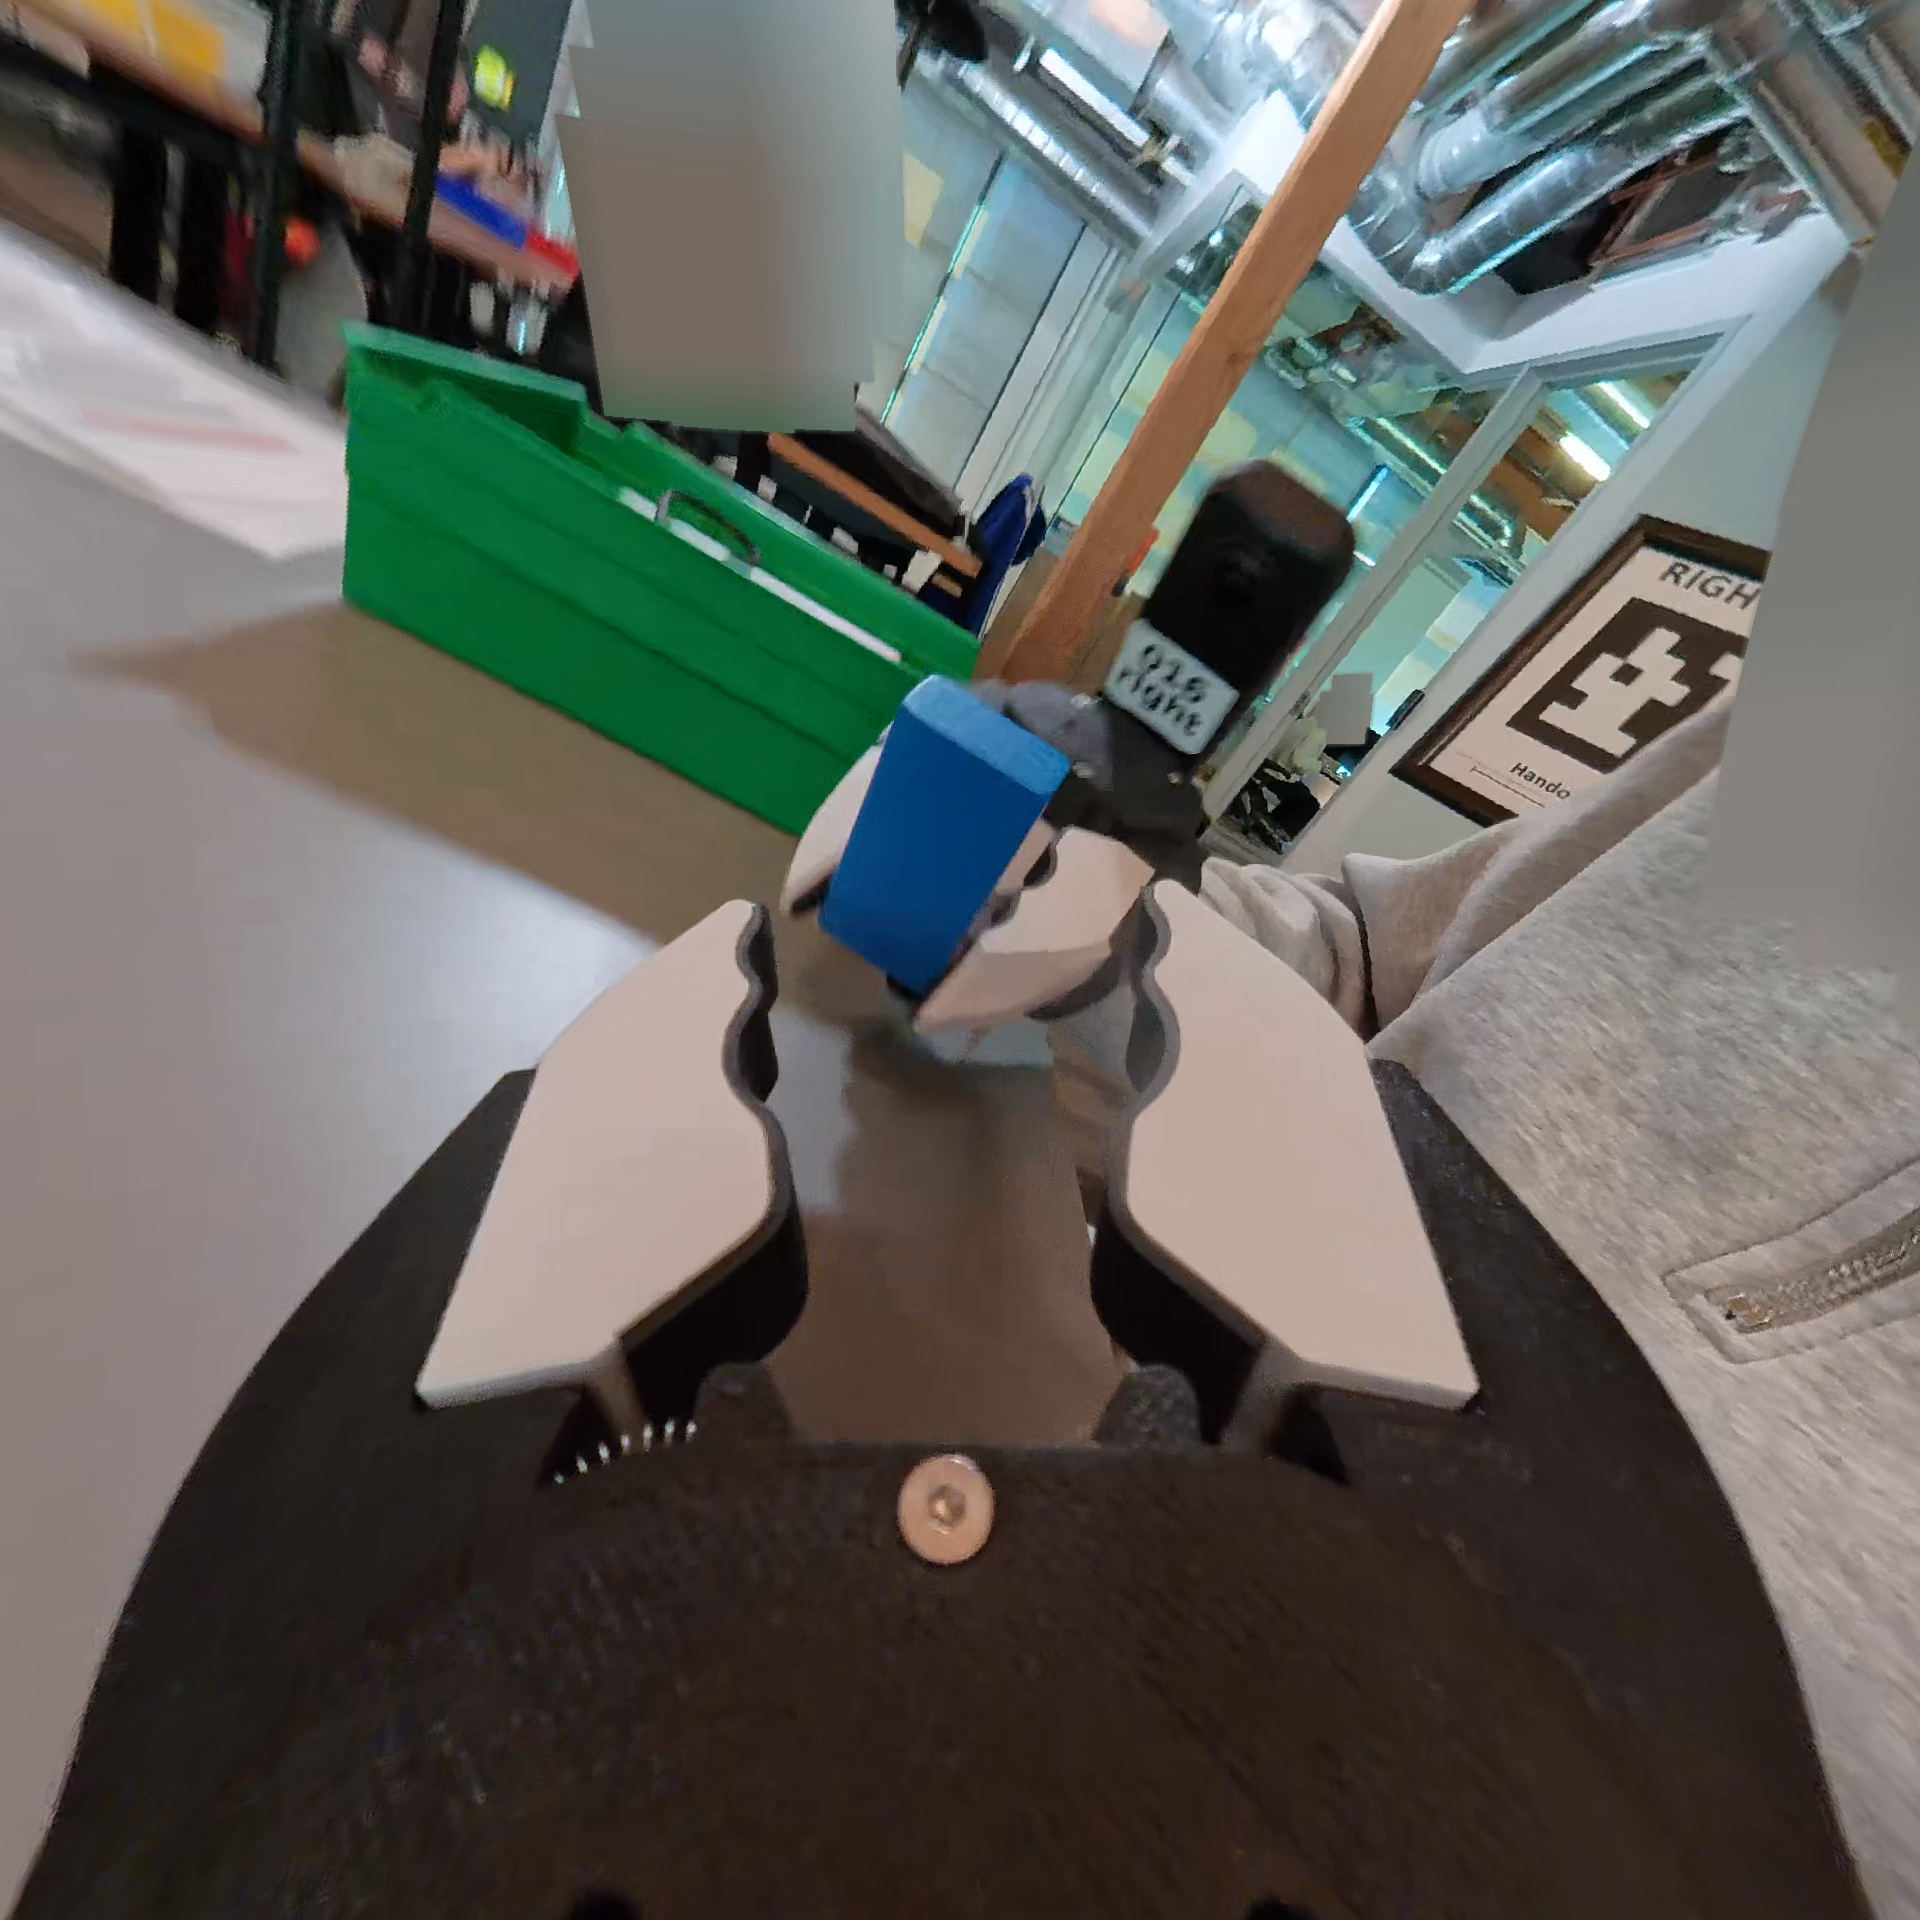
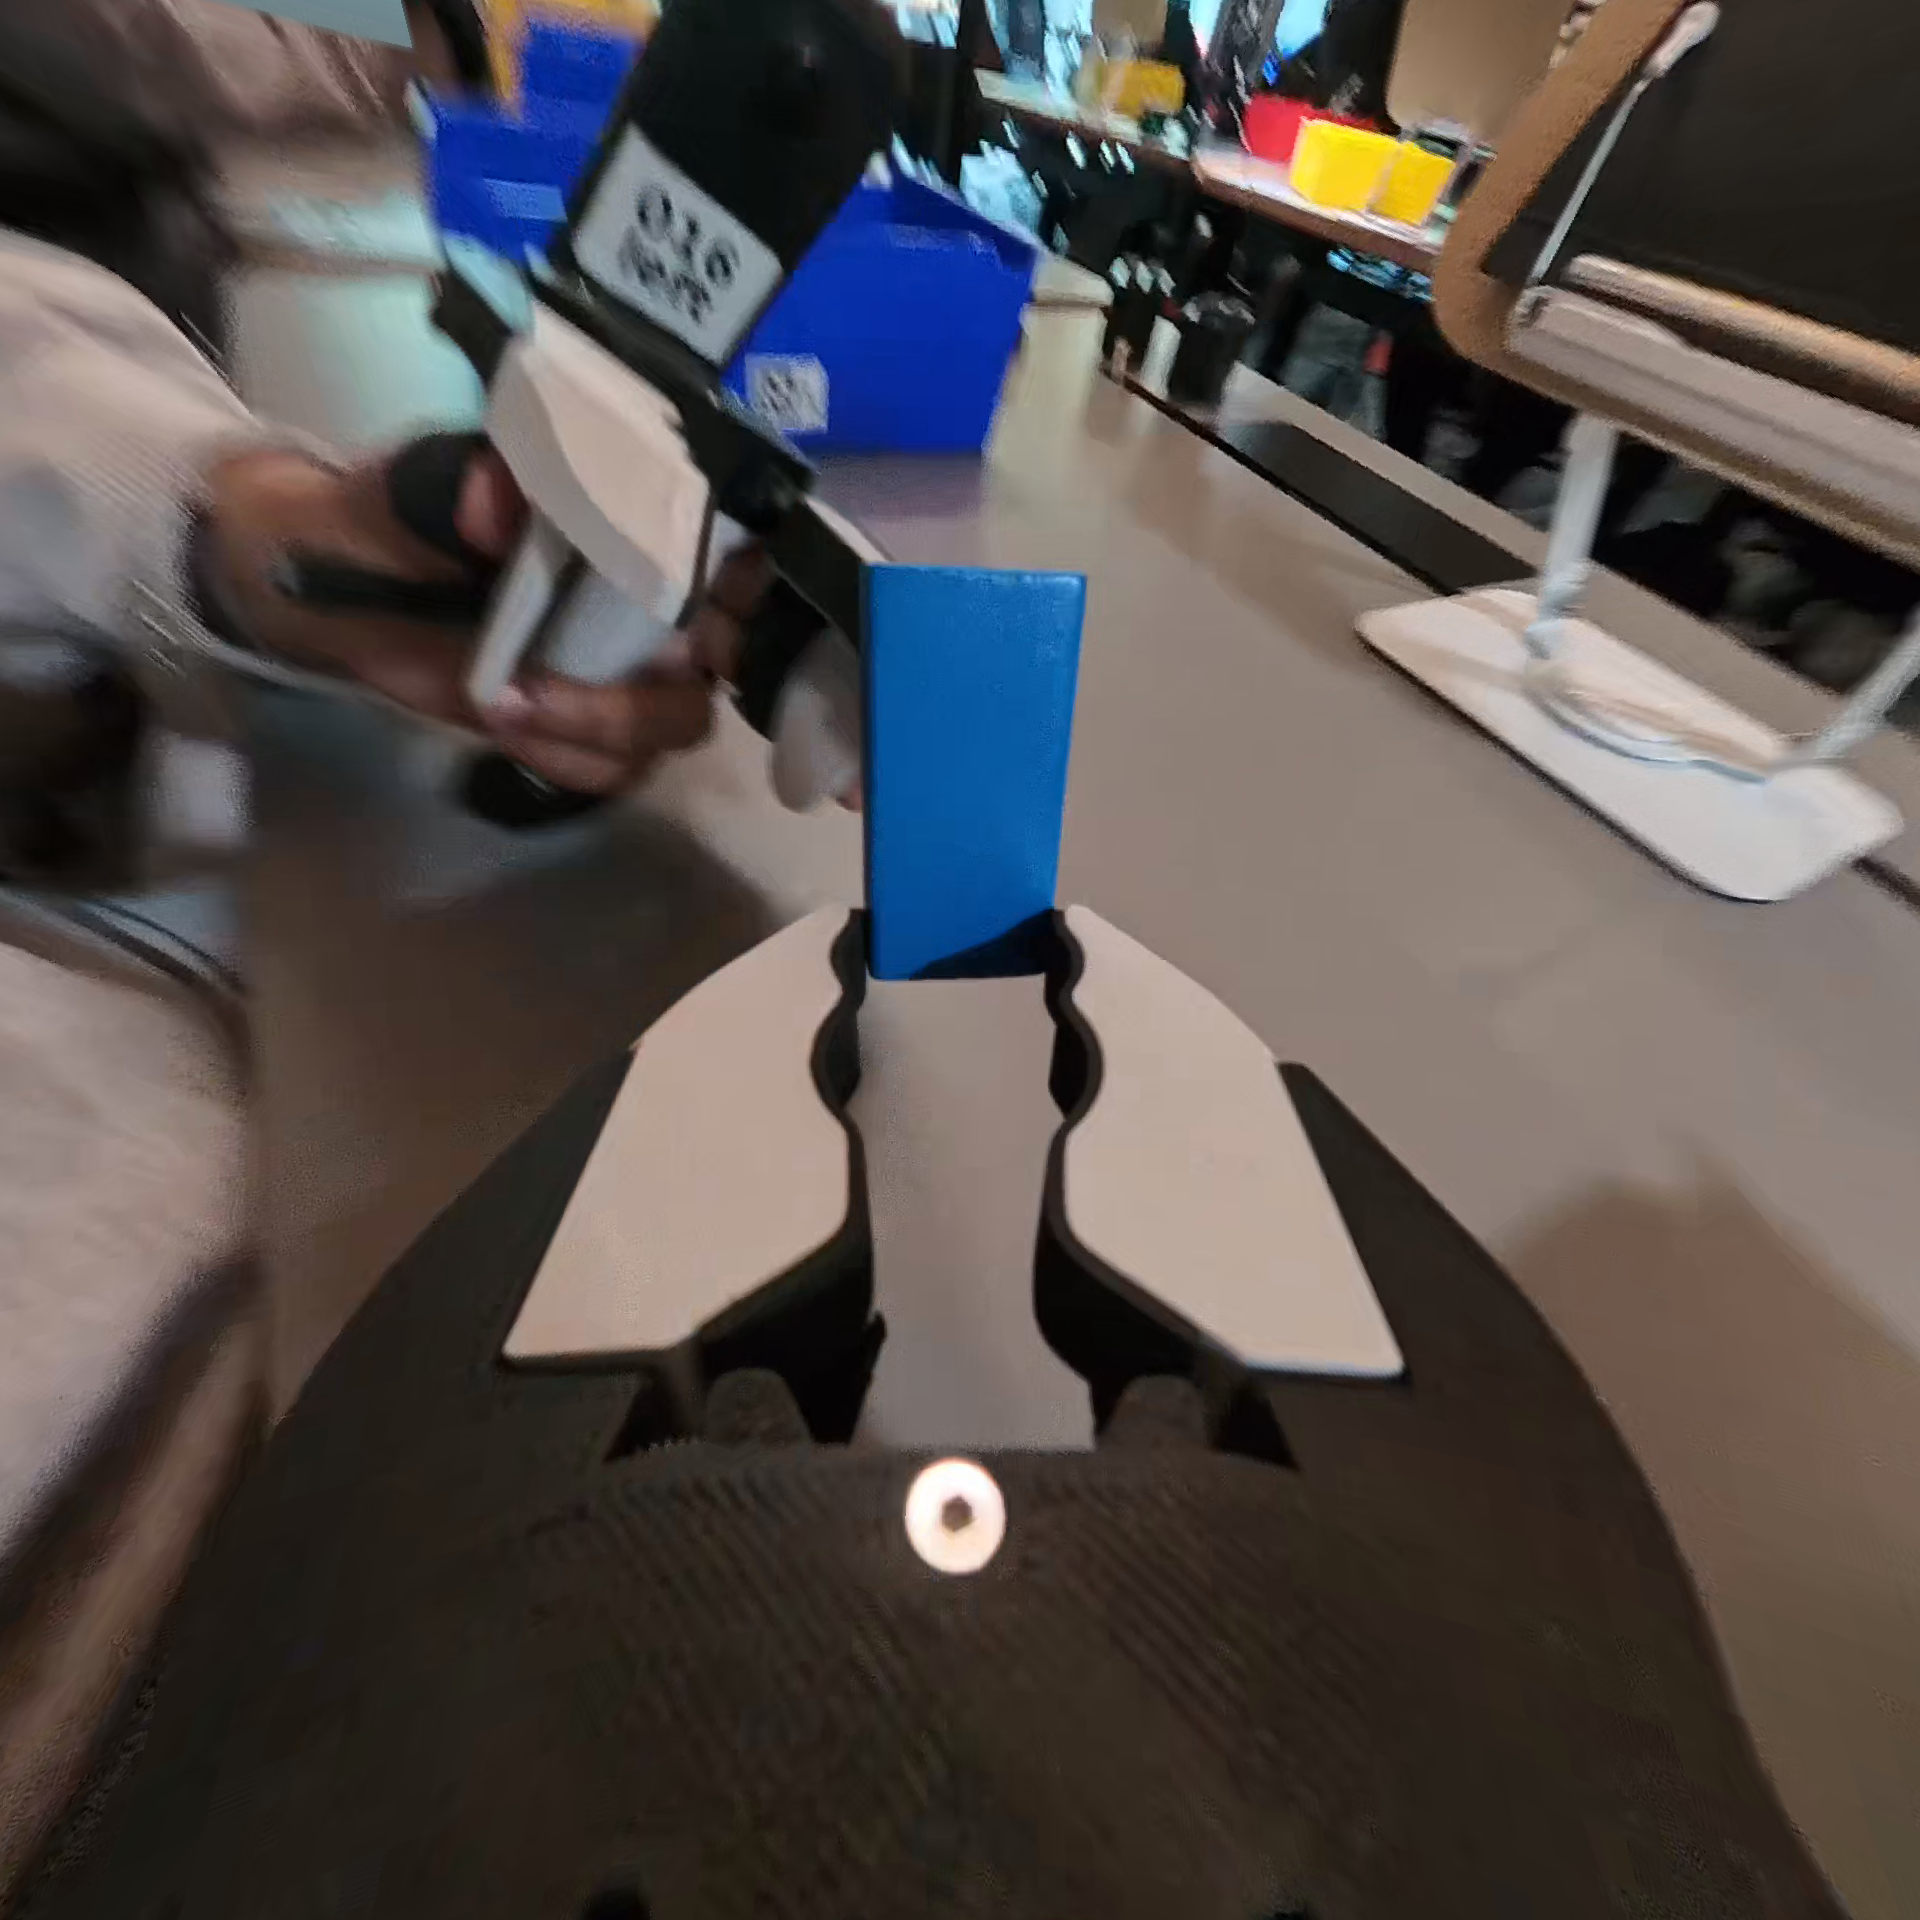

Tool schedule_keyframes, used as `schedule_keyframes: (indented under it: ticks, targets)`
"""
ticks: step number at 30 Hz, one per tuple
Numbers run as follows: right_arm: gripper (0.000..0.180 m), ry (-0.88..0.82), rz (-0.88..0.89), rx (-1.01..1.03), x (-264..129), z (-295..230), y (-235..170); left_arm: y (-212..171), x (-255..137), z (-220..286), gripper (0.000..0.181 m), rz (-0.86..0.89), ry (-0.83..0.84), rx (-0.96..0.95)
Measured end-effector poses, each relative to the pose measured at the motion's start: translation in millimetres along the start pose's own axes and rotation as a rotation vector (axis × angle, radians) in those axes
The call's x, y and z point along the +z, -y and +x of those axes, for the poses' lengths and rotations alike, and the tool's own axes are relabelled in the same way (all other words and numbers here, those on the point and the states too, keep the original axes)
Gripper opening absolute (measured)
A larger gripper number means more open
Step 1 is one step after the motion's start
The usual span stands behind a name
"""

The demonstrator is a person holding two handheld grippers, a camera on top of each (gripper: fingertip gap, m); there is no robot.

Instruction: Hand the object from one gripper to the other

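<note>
Jaws of the right gripper (image 2: pixel 956 940) pinch the near end of a blue block (image 2: pixel 971 769), held above the grey surface (image 2: pixel 1299 1039). The left gripper (image 1: pixel 951 971) has its jaws spread wide and empty, the block just beyond their tips. A green crate (image 1: pixel 582 582) sits far left on the surface.

right tongs (image 1: pixel 940 951) gripping blue block (image 1: pixel 940 831)

Two claws: the left claw (image 1: pixel 951 930) and the right claw (image 2: pixel 958 940). One blue block (image 2: pixel 971 769). One green crate (image 1: pixel 582 582) on the tabletop (image 1: pixel 208 935). One blue bin (image 2: pixel 894 332). One white stand (image 2: pixel 1621 748). Two yellow bins (image 2: pixel 1366 166) and one red bin (image 2: pixel 1273 120) on a far shelf. One framed marker sign (image 1: pixel 1621 675).
</note>
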State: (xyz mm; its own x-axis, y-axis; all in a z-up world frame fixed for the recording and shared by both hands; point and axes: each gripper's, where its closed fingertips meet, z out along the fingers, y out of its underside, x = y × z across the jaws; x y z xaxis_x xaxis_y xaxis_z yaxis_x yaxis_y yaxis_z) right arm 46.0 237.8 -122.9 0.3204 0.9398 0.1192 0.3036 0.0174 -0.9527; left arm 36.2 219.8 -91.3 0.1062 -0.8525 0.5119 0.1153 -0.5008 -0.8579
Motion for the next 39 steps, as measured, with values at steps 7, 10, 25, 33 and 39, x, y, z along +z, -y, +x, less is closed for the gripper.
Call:
schedule_keyframes:
  ticks: [7,10,25,33,39]
  targets:
    - [0.034,-0.226,-0.329,-0.384,1,17,-30,-30,4,-14,0.052,-0.177,0.027,-0.230]
    - [0.034,-0.295,-0.468,-0.610,4,15,-39,-31,4,-19,0.047,-0.192,0.099,-0.180]
    - [0.067,-0.279,-0.203,-0.422,5,9,-6,-13,-9,-31,0.016,-0.102,0.144,-0.154]
    - [0.047,0.164,0.219,0.514,-13,7,27,-4,-7,-15,0.016,-0.032,-0.004,-0.162]
    - [0.038,0.295,0.175,0.611,-4,-12,23,-6,-3,-5,0.016,-0.036,-0.053,-0.135]
